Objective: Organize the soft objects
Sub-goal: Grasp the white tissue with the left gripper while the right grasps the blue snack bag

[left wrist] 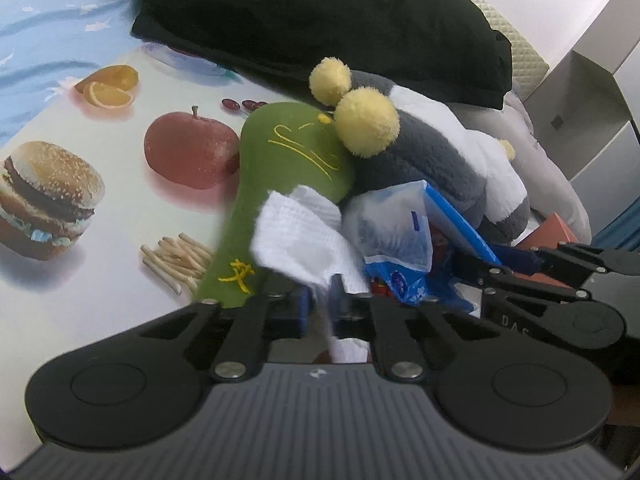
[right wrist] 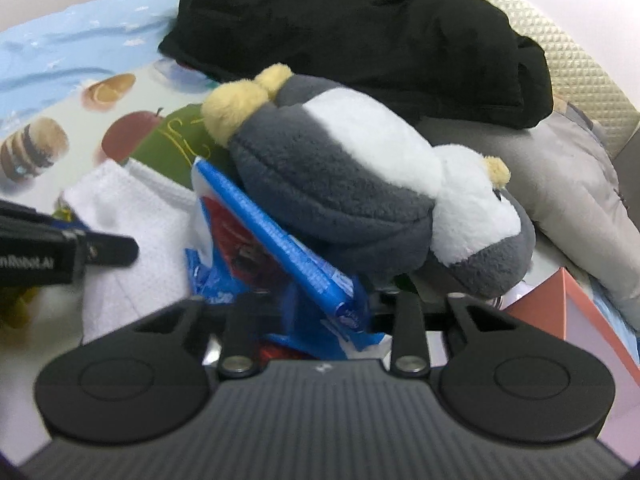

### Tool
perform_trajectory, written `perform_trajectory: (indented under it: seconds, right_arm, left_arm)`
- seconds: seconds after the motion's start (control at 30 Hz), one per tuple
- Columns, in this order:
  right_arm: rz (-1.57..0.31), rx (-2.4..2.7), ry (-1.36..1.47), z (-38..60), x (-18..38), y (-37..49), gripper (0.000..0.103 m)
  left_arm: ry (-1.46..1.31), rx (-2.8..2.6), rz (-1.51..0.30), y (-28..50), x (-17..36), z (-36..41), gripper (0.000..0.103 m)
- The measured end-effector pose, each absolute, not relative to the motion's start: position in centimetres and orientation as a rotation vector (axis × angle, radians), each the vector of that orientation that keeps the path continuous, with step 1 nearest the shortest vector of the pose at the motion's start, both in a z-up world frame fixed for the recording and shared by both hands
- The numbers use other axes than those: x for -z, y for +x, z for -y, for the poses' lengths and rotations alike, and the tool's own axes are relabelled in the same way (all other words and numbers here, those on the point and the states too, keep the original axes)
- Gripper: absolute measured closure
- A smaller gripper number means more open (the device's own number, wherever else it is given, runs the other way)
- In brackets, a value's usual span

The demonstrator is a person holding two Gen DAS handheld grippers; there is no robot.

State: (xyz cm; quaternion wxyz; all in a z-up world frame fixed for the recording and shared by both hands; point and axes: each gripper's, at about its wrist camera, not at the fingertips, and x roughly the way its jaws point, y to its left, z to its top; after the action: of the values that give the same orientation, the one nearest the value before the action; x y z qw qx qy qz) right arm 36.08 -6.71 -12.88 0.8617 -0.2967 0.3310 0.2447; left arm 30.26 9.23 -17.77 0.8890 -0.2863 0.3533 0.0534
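Two tongs work at one heap of soft things on the food-print bench (left wrist: 100,280). The left tongs (left wrist: 320,304) are clamped on a white cloth (left wrist: 296,232), which drapes over the foot of a green plush (left wrist: 288,152). The right tongs (right wrist: 320,312) have a blue snack packet (right wrist: 280,236) between their fingers, but whether they pinch it I cannot tell. A grey-and-white plush penguin (right wrist: 340,184) lies on top of the packet and against the green plush, with a black garment (right wrist: 360,28) piled behind. Judging by the tangle, sorting has barely begun: nothing appears set apart yet, and cloth, packet, both plushes and garment all remain to be placed.
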Motion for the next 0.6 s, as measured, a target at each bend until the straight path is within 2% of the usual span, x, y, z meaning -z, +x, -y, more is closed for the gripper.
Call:
perform_trajectory:
  seconds: [0.1,0.6]
  right_arm:
    - [-0.689,-0.509,-0.614,7.0,12.4,35.6,0.087]
    - [-0.66,-0.404,-0.405,11.1,6.3,30.0,0.094]
  left_arm:
    - [-0.589,-0.095,-0.723,30.1,17.3,-9.1,0.098]
    - [-0.497,-0.029,-0.655,24.8,11.4,-7.0,0.099]
